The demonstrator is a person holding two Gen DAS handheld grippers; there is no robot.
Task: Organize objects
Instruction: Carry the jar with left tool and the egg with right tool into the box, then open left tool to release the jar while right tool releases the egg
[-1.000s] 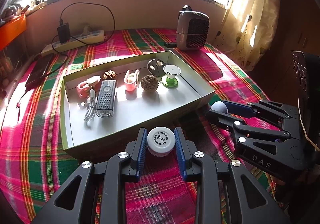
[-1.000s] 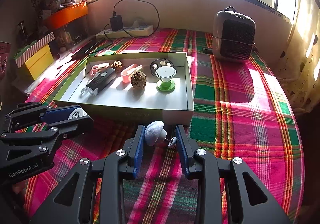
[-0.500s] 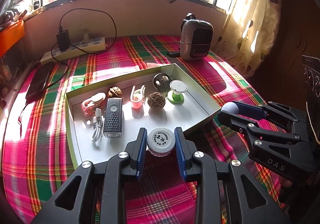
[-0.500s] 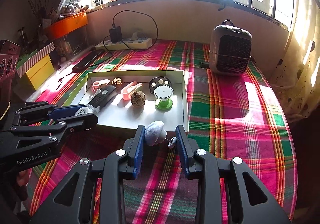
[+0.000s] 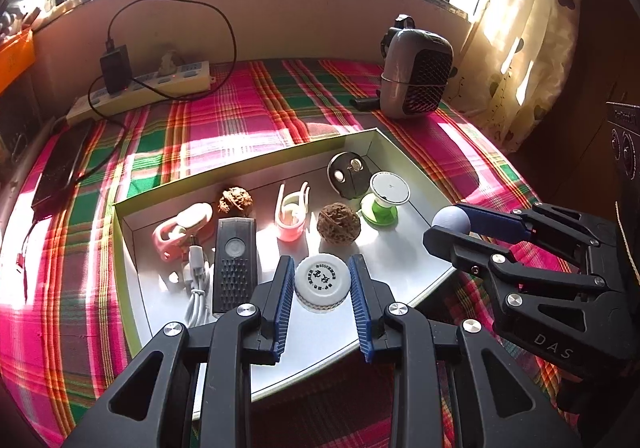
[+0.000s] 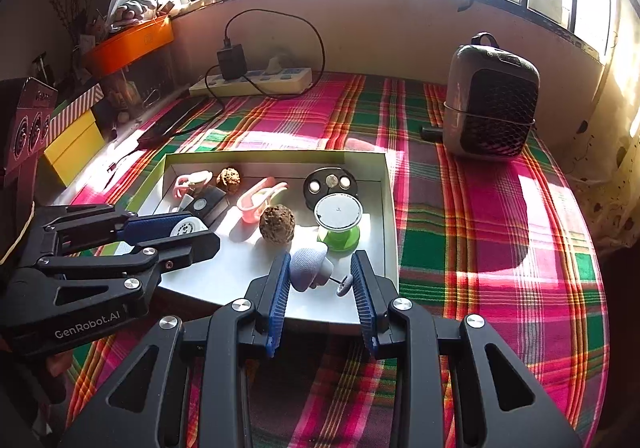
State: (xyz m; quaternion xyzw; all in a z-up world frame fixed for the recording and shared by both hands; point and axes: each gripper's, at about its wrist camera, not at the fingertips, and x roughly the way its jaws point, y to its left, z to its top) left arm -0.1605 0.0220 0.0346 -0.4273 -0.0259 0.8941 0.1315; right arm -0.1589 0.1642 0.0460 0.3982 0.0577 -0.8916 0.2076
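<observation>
Left gripper [image 5: 322, 285] clamps white cap [image 5: 322, 282] face-up; right gripper [image 6: 320, 280] clamps grey mushroom-shaped piece [image 6: 310, 269], stem pointing right

tablecloth [image 5: 248, 108] – woven plaid cloth | tray [image 5: 404, 268] – smooth card | walnut [image 5: 338, 219] – rough, matt

Left tool [image 5: 322, 290] arms running off bottom edge of left wrist view; right tool [image 6: 322, 280] arms doing same in right wrist view. Print on white cap [image 5: 323, 279] too small for reading. Left tool [image 6: 176, 234] covering most of black remote [image 6: 206, 206] and tray [image 6: 390, 216] near-left corner in right wrist view. Underside of grey mushroom-shaped piece [image 6: 310, 268] staying hidden. Things in orange bin [image 6: 128, 44] too blurred for telling. Window glass overexposing, outside not readable.
</observation>
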